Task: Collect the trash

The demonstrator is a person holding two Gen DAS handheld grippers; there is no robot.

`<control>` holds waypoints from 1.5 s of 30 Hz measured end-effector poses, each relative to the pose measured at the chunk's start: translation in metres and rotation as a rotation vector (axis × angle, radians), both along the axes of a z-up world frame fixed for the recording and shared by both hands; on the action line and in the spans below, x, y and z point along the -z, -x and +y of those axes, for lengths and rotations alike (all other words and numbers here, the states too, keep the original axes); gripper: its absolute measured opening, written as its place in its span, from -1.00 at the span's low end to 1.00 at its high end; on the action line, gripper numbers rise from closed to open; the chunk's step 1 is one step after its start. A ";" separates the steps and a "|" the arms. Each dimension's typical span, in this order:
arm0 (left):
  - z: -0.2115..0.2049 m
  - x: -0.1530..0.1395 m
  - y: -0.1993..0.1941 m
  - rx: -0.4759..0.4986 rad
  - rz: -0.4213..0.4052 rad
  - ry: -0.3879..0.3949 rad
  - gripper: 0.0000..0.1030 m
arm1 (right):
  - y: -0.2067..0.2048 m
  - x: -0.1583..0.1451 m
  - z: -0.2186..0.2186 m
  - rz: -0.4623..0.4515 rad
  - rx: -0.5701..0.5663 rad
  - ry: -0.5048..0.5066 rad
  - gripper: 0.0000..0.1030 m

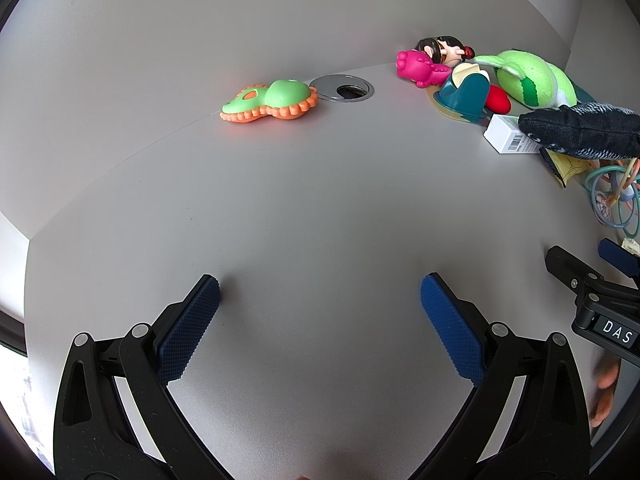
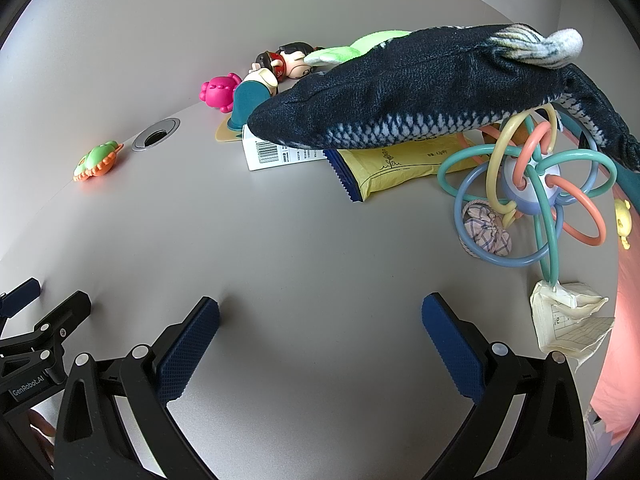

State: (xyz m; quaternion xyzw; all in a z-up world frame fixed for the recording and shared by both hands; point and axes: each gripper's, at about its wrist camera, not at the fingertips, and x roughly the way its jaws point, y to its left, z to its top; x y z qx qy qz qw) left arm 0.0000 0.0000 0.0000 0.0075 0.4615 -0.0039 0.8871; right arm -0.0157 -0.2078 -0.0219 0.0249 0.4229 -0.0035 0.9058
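Observation:
In the right wrist view a crumpled paper (image 2: 568,320) lies at the right, just beyond my right gripper (image 2: 320,320), which is open and empty above the grey table (image 2: 300,240). A yellow snack wrapper (image 2: 400,168) and a white barcode box (image 2: 280,156) lie partly under a dark plush fish (image 2: 420,92). A small crumpled checked cloth ball (image 2: 486,230) sits inside a ring toy. My left gripper (image 1: 320,304) is open and empty over bare table (image 1: 300,200); the box (image 1: 508,136) and fish (image 1: 580,128) show at its right.
Toys: a green-orange rubber toy (image 1: 268,102), pink figure (image 1: 420,66), doll (image 1: 444,50), green plush (image 1: 532,76), teal boot (image 1: 464,94), coloured ring rattle (image 2: 532,184). A cable grommet hole (image 1: 344,89) is in the table. A pink surface (image 2: 624,340) borders the right edge.

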 end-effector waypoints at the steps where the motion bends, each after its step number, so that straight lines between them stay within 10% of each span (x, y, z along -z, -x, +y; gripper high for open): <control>1: 0.000 0.000 0.000 0.000 0.000 0.000 0.88 | 0.000 0.000 0.000 -0.001 -0.002 0.000 0.96; 31: 0.001 -0.007 0.002 0.020 0.006 0.024 0.88 | 0.005 -0.007 -0.001 0.003 -0.062 -0.011 0.96; 45: -0.041 -0.065 -0.009 0.090 -0.059 0.027 0.88 | 0.017 -0.138 -0.036 -0.106 -0.253 0.102 0.75</control>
